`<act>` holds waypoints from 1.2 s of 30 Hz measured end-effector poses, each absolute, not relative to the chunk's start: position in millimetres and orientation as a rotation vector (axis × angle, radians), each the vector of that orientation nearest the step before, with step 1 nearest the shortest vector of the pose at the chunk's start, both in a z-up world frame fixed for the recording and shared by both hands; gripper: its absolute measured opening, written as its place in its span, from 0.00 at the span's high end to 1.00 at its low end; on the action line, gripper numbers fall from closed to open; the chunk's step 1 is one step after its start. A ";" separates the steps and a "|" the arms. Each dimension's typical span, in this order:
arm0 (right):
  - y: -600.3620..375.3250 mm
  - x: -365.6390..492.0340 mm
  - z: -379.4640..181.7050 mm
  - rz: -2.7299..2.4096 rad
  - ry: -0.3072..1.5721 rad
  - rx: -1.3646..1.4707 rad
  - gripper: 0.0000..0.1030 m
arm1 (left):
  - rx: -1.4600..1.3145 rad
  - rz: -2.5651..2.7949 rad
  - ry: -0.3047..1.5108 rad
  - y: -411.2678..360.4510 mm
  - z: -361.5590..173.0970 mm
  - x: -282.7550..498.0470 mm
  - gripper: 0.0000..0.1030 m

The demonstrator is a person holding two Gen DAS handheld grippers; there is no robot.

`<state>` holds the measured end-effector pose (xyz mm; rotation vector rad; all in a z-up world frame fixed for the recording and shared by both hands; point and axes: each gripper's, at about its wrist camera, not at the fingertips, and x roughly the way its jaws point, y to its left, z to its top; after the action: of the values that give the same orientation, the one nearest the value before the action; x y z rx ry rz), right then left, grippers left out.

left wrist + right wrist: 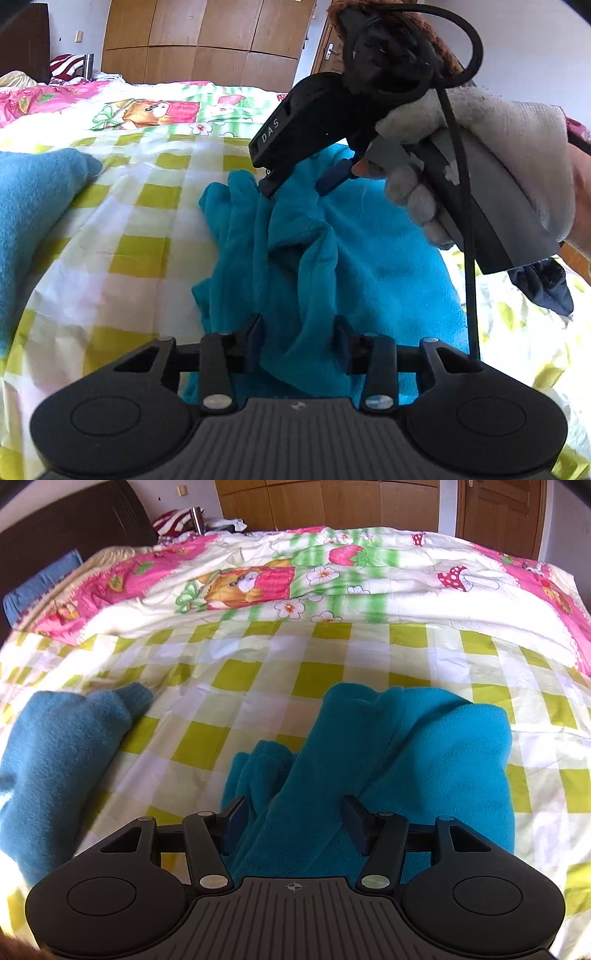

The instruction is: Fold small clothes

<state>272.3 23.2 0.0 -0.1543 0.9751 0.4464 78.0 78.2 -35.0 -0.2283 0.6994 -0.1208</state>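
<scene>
- One bright teal fleece garment (332, 258) lies bunched on the bed, on the yellow-and-white check sheet (140, 229). It is the thing to fold. It sits right in front of both tools, with many soft ridges and bumps in it.
- Two grippers work on it, one in each hand.
- The left gripper (300, 343) has a ridge of the teal cloth rising up between its fingers. The fingers stand part way apart. I cannot tell if they pinch the cloth or just sit beside it.
- The right gripper (291, 823) is spread wide, and the teal cloth runs between its fingers. The pads do not press on it, so it holds nothing. In the left camera its tips are down at the far edge of the cloth.
- A gloved hand (498, 166) holds the right tool.
- I think the step is this: one fold has been laid down and the cloth let go, or a new grab is coming. It is still messy, so folding is not done.
- Next, I think each tool must find a clean edge, squeeze it, and pull the cloth flat before folding it over.
- One more blue woolly garment (62, 760) lies well apart to the left.
- One cartoon quilt (295, 576) with strawberries lies farther back.
- One wooden wardrobe (207, 33) stands behind the bed.
</scene>
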 end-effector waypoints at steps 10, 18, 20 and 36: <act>40.9 260.1 -11.4 0.406 1.018 -0.312 0.29 | -0.178 -0.144 0.645 66.2 -32.8 68.1 0.57; 46.0 263.5 -21.8 0.379 1.040 -0.348 0.71 | -0.197 -0.098 0.646 71.4 -33.1 68.9 0.46; 38.5 264.1 -18.2 0.383 1.048 -0.308 0.80 | -0.194 -0.092 0.671 71.0 -36.0 72.6 0.47; 47.9 250.7 -20.9 0.399 1.057 -0.317 0.50 | -0.216 -0.156 0.625 68.9 -34.0 63.6 0.68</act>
<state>250.7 47.9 -20.9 -0.3168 1.0570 0.3994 63.6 68.9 -34.0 -0.2162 0.6255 -0.1564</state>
